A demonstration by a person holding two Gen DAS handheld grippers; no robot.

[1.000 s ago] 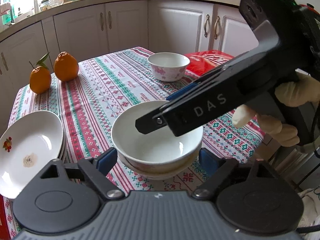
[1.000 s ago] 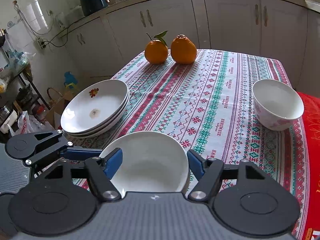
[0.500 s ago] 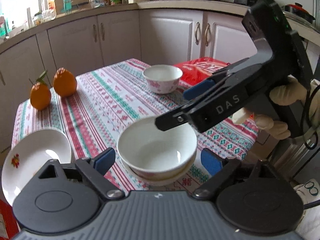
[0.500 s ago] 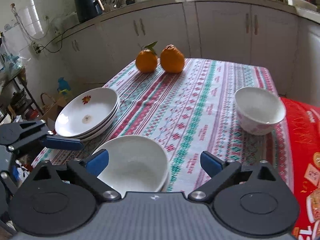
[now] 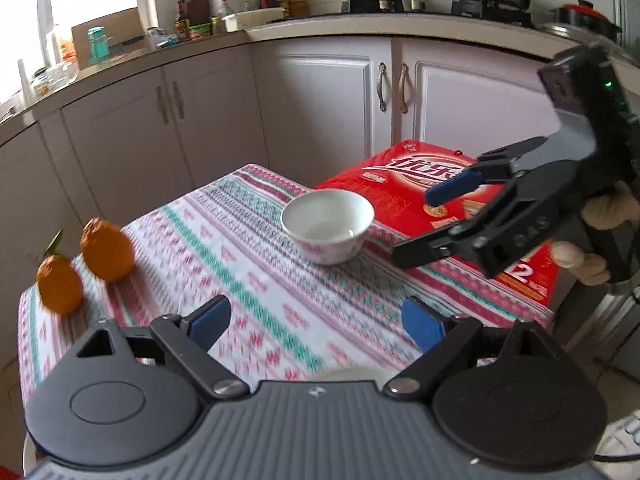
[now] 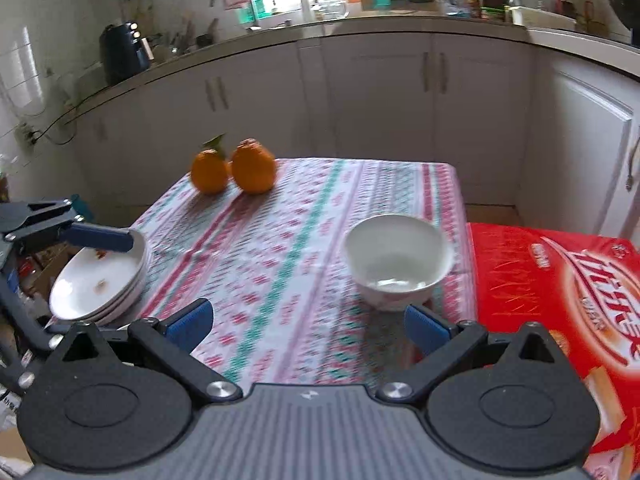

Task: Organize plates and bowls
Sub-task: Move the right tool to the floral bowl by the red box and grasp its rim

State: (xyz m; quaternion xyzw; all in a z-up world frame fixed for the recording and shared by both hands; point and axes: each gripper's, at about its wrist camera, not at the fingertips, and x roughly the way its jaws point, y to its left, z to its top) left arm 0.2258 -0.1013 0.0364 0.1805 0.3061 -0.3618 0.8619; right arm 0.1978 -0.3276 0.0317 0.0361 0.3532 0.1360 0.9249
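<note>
Right wrist view: right gripper (image 6: pixel 308 324) fingers wide apart, empty, near white bowl (image 6: pixel 398 262); left gripper (image 5: pixel 316 322) likewise.

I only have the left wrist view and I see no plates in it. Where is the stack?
Observer: The plate stack sits at the table edge, on the left side of the right wrist view, several plates nested.
Operator: Is the left gripper near it?
Observer: One of its fingers shows over the stack's far rim. I cannot tell whether it touches.
</note>
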